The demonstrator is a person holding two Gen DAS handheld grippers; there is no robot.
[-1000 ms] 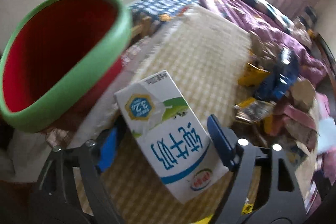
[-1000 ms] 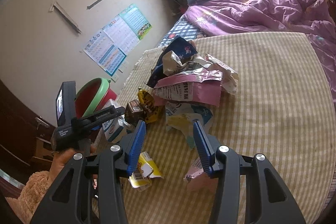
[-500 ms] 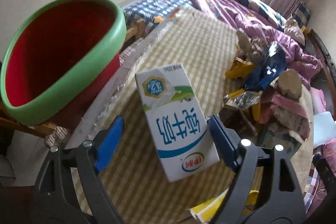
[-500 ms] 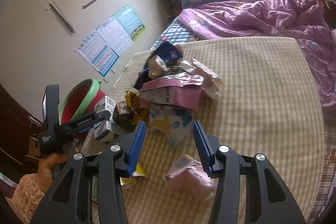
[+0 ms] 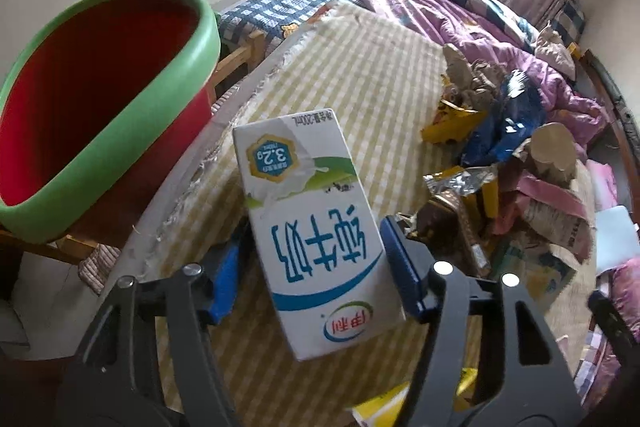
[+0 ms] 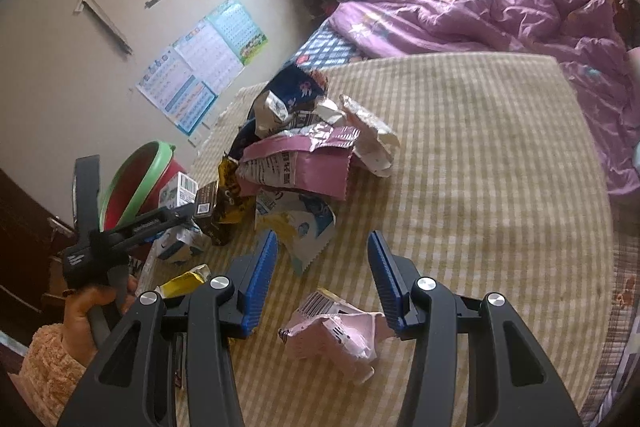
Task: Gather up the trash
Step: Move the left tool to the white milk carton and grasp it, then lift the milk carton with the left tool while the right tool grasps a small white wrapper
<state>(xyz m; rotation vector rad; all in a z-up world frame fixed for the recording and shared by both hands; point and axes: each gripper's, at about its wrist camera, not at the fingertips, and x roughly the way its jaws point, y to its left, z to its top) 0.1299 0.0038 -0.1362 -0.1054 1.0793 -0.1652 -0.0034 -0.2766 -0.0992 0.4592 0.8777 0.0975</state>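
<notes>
The left gripper point(image 5: 316, 267) is clamping a milk carton point(image 5: 308, 223) beside the red bin point(image 5: 100, 131), while the right gripper point(image 6: 320, 283) is hovering wide open, empty, over a crumpled pink wrapper point(image 6: 340, 335).

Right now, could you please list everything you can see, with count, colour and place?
milk carton: one, white and blue, gripped in left tongs.
bin: one, red with green rim, beside the mat's edge.
wrapper pile: many, mixed colours, on the mat.
pink wrapper: one, below right tongs.
checked mat: one, beige.
quilt: one, purple, behind.
wall posters: several.
left tongs: shut on carton.
right tongs: open.
</notes>
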